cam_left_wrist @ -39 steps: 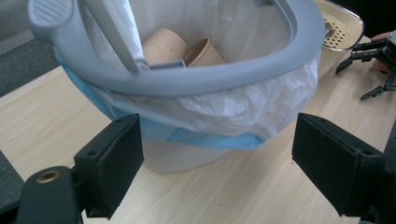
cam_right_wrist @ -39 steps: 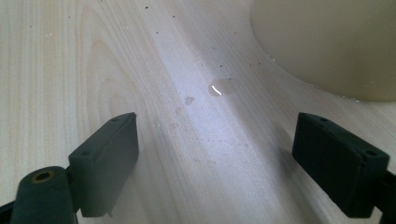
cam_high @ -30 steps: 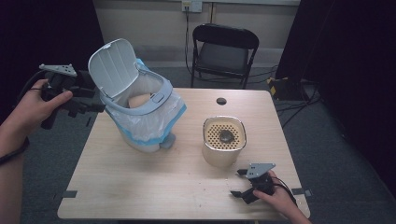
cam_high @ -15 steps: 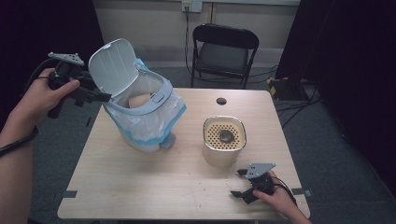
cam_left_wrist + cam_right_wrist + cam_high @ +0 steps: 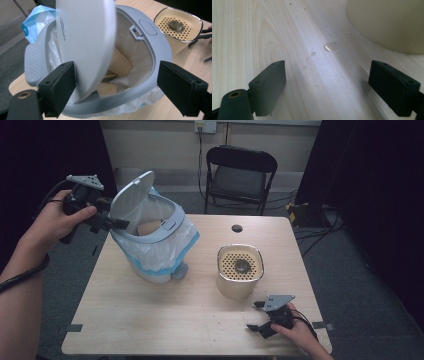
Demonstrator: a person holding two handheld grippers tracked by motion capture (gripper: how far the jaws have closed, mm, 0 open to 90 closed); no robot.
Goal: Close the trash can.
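A grey bin (image 5: pixel 169 226) with a white liner stands at the table's back left, its lid (image 5: pixel 131 197) raised and leaning over the opening. My left gripper (image 5: pixel 116 223) is at the lid's back, held up by the hand. In the left gripper view the lid (image 5: pixel 85 37) runs down between the wide-apart jaws, close to the left one, and paper cups (image 5: pixel 120 64) lie inside the bin (image 5: pixel 160 50). My left gripper (image 5: pixel 117 77) is open. My right gripper (image 5: pixel 257 316) rests open on the table's front right, with bare wood between its jaws (image 5: pixel 327 75).
A cream container (image 5: pixel 240 275) with a perforated insert and a dark lump (image 5: pixel 242 265) stands right of centre, close to my right gripper; its wall (image 5: pixel 387 22) and a water drop (image 5: pixel 329 46) are nearby. A black disc (image 5: pixel 237 228) lies at the back. A chair (image 5: pixel 240 170) stands behind the table (image 5: pixel 150 320).
My left hand has moved right and up to the back of the lid, and the lid has tipped further over the bin's opening. The right gripper has stayed put.
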